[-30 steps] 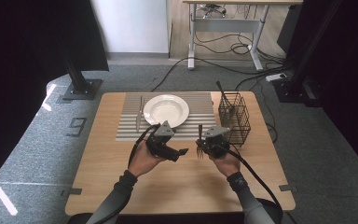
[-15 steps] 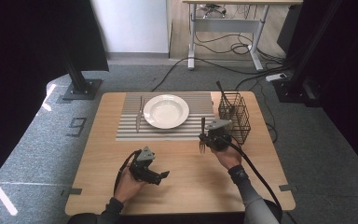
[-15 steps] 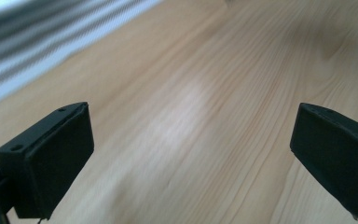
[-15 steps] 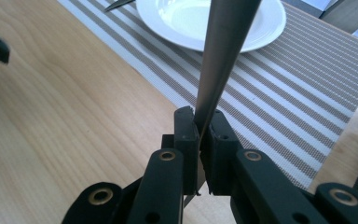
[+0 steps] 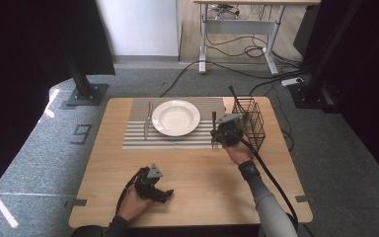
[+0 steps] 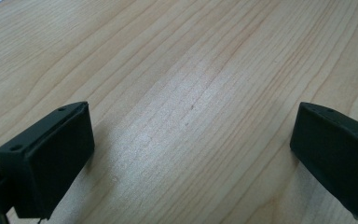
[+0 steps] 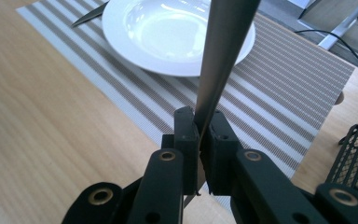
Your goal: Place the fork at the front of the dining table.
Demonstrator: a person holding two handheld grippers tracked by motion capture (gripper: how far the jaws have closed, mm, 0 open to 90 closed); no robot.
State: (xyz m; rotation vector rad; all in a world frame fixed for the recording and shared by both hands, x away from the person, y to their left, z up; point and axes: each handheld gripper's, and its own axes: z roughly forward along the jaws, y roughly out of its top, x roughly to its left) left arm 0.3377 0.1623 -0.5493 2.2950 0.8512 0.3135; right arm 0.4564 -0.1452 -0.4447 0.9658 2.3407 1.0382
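Fork [image 5: 214, 132], slim, grey metal, clamped tight by right gripper [image 5: 225, 133] at 3 o'clock of white plate [image 5: 175, 117], over striped placemat's [image 5: 138, 140] edge, beside wire basket [image 5: 256, 129]. Long axis running 12 to 6 in high view, tines toward 6, handle toward 12. Left gripper [image 6: 191, 154] spread wide, holding nothing, low over bare table [image 5: 202, 173], just been opening.
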